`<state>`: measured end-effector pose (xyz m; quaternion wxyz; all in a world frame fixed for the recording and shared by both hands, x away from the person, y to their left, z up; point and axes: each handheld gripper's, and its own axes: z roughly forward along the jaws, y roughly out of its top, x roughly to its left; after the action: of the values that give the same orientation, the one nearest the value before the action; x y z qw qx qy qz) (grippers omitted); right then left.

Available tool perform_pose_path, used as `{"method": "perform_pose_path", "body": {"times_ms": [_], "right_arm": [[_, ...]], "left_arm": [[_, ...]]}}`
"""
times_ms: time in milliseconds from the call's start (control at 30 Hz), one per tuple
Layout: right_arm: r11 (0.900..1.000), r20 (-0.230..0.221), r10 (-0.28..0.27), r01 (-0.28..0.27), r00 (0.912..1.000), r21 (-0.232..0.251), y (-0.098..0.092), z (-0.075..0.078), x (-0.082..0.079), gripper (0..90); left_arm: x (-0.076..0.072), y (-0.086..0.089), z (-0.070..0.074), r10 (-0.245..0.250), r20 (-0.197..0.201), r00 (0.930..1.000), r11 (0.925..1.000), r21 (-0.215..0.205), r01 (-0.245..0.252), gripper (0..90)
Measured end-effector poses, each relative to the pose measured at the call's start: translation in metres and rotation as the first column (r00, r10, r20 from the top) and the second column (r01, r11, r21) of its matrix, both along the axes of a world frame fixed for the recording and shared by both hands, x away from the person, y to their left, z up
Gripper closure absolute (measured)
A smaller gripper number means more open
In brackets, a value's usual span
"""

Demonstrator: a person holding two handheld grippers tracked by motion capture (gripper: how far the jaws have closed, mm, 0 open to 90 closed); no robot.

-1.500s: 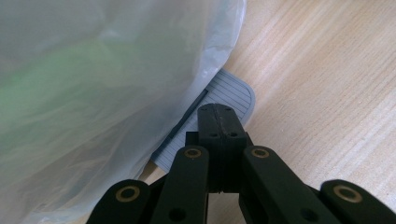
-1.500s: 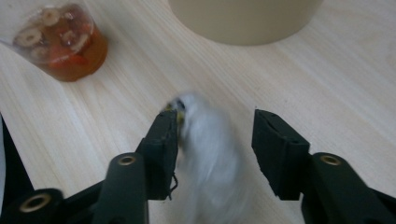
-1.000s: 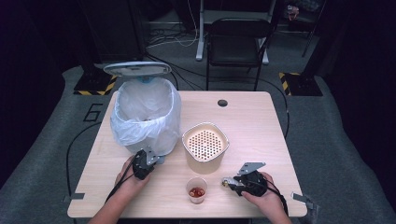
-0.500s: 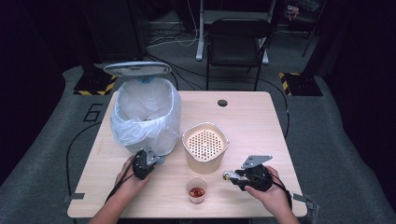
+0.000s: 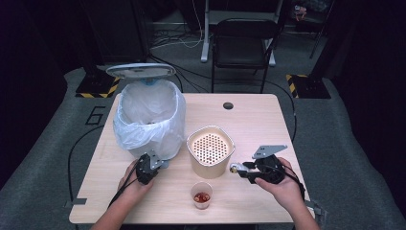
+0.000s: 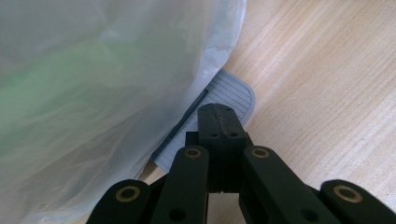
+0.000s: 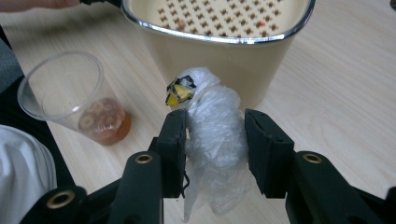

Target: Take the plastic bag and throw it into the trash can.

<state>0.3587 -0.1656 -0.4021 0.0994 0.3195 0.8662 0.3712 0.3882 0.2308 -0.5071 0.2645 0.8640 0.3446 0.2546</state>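
My right gripper [image 7: 215,140] is shut on a crumpled wad of clear plastic wrap [image 7: 212,112] with a yellow and black scrap at its top. In the high view it [image 5: 238,168] hovers above the table, just right of the beige strainer pot [image 5: 209,151]. My left gripper [image 6: 220,122] is shut with nothing between its jaws, and its tip rests on the grey ribbed pedal [image 6: 229,91] of the bin. From above, the left gripper [image 5: 162,164] sits at the foot of the bin [image 5: 149,117], which is lined with a white bag. The bin's lid [image 5: 140,71] stands raised.
A clear plastic cup [image 5: 202,195] holding reddish scraps stands near the table's front edge, between my hands. The strainer pot has a perforated insert [image 7: 219,14]. A round cable hole [image 5: 228,105] lies at the table's back. A black chair [image 5: 242,43] stands behind the table.
My right gripper has lifted off the table with the plastic wad and drawn a little toward the strainer pot. The left gripper has stayed on the pedal.
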Motion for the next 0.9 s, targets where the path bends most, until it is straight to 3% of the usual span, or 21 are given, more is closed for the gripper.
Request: {"method": "perform_pose_path", "body": {"times_ms": [267,900], "right_arm": [[1.0,0.027,0.023,-0.023,0.9994,0.018,0.009,0.023,0.008,60.3],[0.997,0.077,0.071,-0.072,0.9945,0.003,0.039,0.07,0.029,60.3]], "left_arm": [[0.0,0.0,0.0,-0.001,-0.002,1.0,1.0,0.001,0.001,90.0],[0.0,0.0,-0.001,0.006,0.012,0.9999,1.0,-0.008,-0.006,90.0]]}}
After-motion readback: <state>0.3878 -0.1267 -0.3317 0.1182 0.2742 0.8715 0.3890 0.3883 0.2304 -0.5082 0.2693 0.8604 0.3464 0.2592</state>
